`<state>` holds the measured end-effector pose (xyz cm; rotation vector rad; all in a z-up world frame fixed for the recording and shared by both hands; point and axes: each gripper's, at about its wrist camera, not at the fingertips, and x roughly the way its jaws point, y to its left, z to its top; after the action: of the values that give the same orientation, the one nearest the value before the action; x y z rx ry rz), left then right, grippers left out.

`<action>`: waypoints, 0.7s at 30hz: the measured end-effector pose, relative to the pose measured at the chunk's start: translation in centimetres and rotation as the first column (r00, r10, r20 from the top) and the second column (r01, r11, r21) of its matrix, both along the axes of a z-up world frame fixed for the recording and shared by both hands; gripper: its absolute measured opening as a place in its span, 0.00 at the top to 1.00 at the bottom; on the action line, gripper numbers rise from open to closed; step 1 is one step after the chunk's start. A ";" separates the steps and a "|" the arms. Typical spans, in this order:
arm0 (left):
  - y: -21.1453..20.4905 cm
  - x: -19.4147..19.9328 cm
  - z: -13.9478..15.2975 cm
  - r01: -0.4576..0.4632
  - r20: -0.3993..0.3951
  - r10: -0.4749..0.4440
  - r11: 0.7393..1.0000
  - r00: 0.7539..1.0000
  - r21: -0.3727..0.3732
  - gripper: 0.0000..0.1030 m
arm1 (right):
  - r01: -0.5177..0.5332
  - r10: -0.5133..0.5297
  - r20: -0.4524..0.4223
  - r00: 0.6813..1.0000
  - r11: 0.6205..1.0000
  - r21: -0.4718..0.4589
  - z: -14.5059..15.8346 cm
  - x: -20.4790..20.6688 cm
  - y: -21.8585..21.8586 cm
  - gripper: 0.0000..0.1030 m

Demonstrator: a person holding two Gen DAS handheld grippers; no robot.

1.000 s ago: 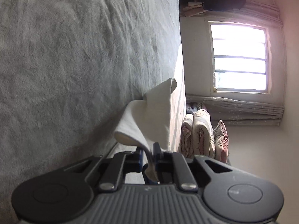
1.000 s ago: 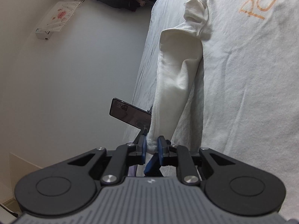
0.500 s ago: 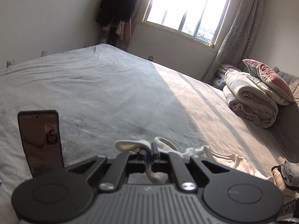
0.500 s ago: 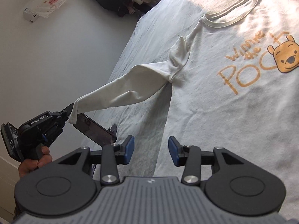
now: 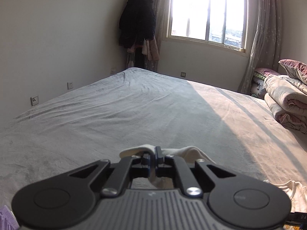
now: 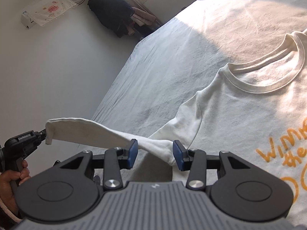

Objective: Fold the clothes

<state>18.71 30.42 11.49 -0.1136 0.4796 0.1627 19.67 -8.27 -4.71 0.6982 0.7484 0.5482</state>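
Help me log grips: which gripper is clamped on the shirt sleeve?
The left gripper: fingers shut on the sleeve cuff. The right gripper stands open.

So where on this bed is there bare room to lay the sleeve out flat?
The grey bedspread is bare from the shirt's shoulder out to the wall-side edge, and up toward the dark coat in the corner. It is crowded on the shirt body and, in the left wrist view, by the folded quilts on the window side.
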 end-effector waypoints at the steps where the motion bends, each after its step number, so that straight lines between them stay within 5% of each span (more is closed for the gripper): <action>1: 0.2 0.3 -0.1 -0.007 0.005 0.007 1.000 1.000 -0.003 0.96 | -0.006 0.006 -0.003 1.000 1.000 0.000 -0.3 0.6 0.4 0.56; 11: 0.9 2.7 -1.3 -0.025 -0.032 0.023 0.999 0.999 -0.034 0.96 | -0.109 0.108 -0.051 0.993 0.994 -0.028 -3.8 3.1 7.6 0.55; 15: 0.5 3.0 -1.5 -0.033 -0.053 0.031 0.999 0.998 -0.026 0.92 | -0.154 0.155 0.003 0.988 0.981 -0.117 -4.0 2.7 11.7 0.55; 21: -0.3 2.9 -1.1 -0.042 -0.037 0.042 0.999 0.998 -0.004 0.71 | -0.193 0.193 -0.009 0.981 0.976 -0.105 -4.0 2.2 15.4 0.54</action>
<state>21.61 30.13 10.43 -0.1257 0.5144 0.2048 21.82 7.16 -8.69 0.5300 0.8436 0.6803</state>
